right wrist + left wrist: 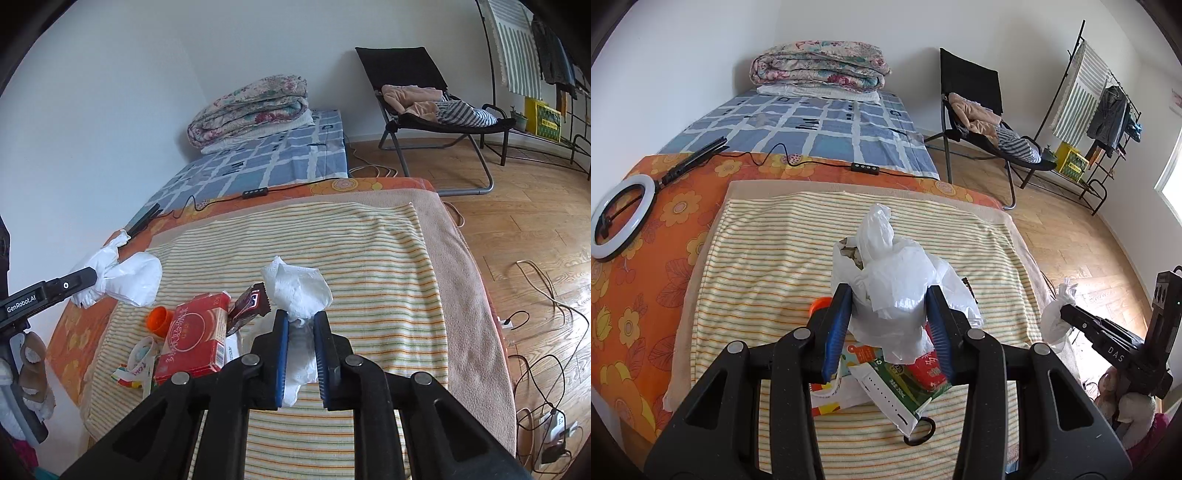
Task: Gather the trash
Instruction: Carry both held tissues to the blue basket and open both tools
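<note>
My left gripper (890,314) is shut on a white plastic bag (894,280) and holds it above the striped towel (768,266); it also shows in the right wrist view (122,277). My right gripper (301,332) is shut on a crumpled white tissue (295,288), also seen in the left wrist view (1054,314). On the towel lie a red box (195,336), a brown snack wrapper (249,304), an orange cap (159,320), a green carton (905,380) and a colourful wrapper (136,365).
A ring light (622,218) and its cable lie on the orange flowered sheet (646,295). A folded quilt (820,66) sits on the blue bed. A black folding chair (982,114), a clothes rack (1100,110) and floor cables (546,314) stand to the right.
</note>
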A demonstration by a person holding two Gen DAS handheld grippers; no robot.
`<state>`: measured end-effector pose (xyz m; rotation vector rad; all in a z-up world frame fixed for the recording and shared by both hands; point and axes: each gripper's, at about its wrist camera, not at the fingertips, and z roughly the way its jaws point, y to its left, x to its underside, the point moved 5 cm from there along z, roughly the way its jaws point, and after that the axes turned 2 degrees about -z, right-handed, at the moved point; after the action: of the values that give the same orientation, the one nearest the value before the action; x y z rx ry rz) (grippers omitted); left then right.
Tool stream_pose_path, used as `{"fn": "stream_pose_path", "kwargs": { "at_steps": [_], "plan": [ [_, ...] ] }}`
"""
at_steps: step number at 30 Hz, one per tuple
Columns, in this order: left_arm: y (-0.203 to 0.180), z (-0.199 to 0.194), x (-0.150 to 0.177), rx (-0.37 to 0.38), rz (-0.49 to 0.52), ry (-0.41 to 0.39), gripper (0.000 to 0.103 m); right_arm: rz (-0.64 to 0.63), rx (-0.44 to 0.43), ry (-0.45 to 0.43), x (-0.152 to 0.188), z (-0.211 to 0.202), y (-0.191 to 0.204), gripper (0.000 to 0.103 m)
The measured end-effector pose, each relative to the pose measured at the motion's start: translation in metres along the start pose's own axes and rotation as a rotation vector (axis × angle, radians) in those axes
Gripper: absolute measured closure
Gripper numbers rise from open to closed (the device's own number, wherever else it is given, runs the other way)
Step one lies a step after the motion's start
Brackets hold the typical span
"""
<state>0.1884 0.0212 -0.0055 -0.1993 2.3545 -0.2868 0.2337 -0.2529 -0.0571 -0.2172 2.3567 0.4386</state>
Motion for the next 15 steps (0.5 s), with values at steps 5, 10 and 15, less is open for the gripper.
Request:
{"fn": "stream_pose_path", "kwargs": {
  "at_steps": [5, 10, 15],
  "plan": [
    [0.004, -0.043, 0.023, 0.010, 0.024, -0.014, 0.061, -0.018, -0.041, -0.006, 0.015, -0.029, 0.021, 0.091],
    [0.011, -0.081, 0.051, 0.025, 0.020, -0.016, 0.061, -0.049, -0.073, 0.002, 0.038, -0.056, 0.042, 0.091],
    [0.012, -0.106, 0.089, 0.037, 0.036, 0.007, 0.061, -0.059, -0.096, 0.013, 0.068, -0.082, 0.055, 0.091]
  ]
}}
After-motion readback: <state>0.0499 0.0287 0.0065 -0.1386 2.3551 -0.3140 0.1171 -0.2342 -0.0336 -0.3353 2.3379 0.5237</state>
